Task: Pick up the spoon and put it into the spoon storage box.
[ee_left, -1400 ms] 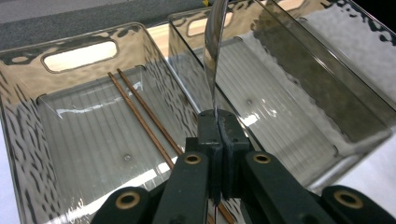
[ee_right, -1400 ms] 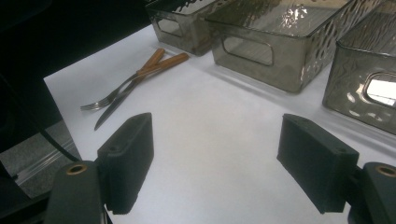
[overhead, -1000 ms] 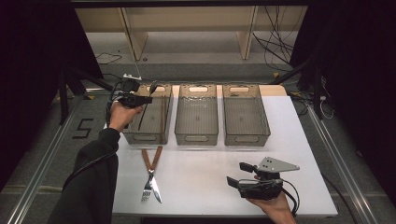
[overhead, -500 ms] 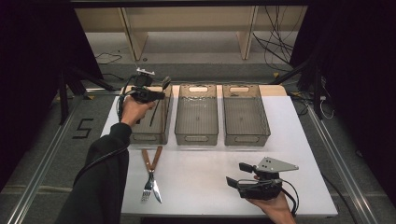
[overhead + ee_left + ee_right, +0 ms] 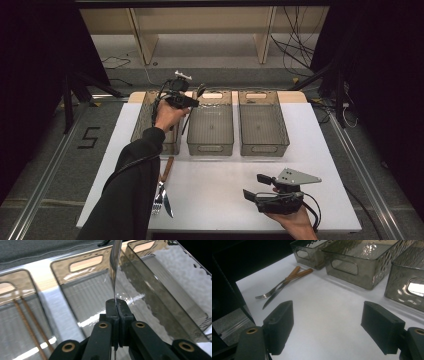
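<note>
The left gripper [image 5: 116,305] is clamping a thin steel utensil [image 5: 115,267] by its flat stem, holding it over the middle bin [image 5: 210,125] at 12 o'clock. It looks light, stiff and slippery, so gripping the flat faces suits it. The right gripper [image 5: 329,325] is resting wide open, holding nothing.

Your left gripper [image 5: 117,305] has matte black jaws with squared, blocky pads, each arm pinned by a brass-coloured ringed rivet (four of them show in its own view). Your left arm wears a long dark sleeve [image 5: 131,185] down to the wrist, with a black cable running along it. Your right gripper [image 5: 252,186], on the side of the white table [image 5: 225,200] nearest you, is black too, topped by a grey three-cornered plate [image 5: 296,176] with small dark holes, a black cable looping behind it.
</note>
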Action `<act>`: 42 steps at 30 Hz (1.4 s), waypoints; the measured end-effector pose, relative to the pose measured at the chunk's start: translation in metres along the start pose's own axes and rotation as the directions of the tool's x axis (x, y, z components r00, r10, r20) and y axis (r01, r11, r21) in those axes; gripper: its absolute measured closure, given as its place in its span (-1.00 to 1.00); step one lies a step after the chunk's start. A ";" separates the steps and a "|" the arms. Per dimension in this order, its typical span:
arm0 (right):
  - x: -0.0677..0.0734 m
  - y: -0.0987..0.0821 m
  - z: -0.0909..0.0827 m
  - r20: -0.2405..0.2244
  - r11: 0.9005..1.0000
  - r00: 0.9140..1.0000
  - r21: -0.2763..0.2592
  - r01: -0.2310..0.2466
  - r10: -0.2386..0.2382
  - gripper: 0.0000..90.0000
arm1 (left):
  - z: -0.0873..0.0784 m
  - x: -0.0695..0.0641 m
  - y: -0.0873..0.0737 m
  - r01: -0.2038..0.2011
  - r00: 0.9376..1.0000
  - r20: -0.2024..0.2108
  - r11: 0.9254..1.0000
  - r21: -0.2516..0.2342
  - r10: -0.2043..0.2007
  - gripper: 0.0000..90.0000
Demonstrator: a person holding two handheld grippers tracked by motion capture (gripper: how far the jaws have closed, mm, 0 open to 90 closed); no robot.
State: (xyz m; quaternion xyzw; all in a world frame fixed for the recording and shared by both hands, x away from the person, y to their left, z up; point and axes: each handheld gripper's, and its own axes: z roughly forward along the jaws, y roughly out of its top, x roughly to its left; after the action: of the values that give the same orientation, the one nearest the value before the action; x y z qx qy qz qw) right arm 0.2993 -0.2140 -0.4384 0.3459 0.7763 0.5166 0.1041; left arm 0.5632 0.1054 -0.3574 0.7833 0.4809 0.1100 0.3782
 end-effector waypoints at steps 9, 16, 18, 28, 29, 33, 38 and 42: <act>0.001 0.000 -0.001 -0.004 1.000 1.000 -0.009 0.001 -0.001 -0.44 | 0.020 -0.008 -0.002 0.019 1.000 0.015 1.000 0.024 -0.019 0.98; 0.001 0.000 0.000 -0.007 1.000 1.000 -0.007 -0.002 0.002 -0.44 | 0.031 -0.012 -0.006 0.032 0.999 0.019 0.999 0.037 -0.032 0.97; 0.001 0.000 0.000 -0.008 1.000 1.000 -0.006 0.000 0.000 -0.44 | 0.034 -0.013 -0.006 0.036 0.999 0.024 0.999 0.036 -0.037 0.97; 0.001 0.000 0.000 -0.010 1.000 1.000 -0.005 -0.002 0.002 -0.44 | 0.037 -0.023 -0.003 0.033 0.999 0.022 0.997 0.067 -0.035 0.47; 0.001 0.000 0.000 -0.009 1.000 1.000 -0.005 -0.002 0.002 -0.43 | 0.037 -0.025 -0.002 0.033 0.999 0.017 0.997 0.074 -0.034 0.34; 0.000 0.000 -0.001 -0.011 1.000 1.000 -0.008 -0.008 0.008 -0.43 | 0.029 -0.027 -0.001 0.023 1.000 0.002 0.998 0.066 -0.023 -0.03; 0.000 0.000 -0.001 -0.008 1.000 1.000 -0.009 -0.009 0.009 -0.43 | 0.015 -0.031 -0.004 0.002 1.000 0.015 0.998 0.067 -0.004 -0.31; 0.000 0.000 -0.002 -0.003 1.000 1.000 -0.010 -0.009 0.008 -0.43 | -0.005 -0.030 -0.012 0.014 0.999 0.051 0.999 0.034 -0.016 -0.41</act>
State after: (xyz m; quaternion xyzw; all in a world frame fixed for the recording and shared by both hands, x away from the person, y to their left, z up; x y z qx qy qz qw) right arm 0.2984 -0.2152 -0.4374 0.3478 0.7725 0.5214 0.1023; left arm 0.5363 0.0857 -0.3566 0.7886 0.4785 0.0789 0.3780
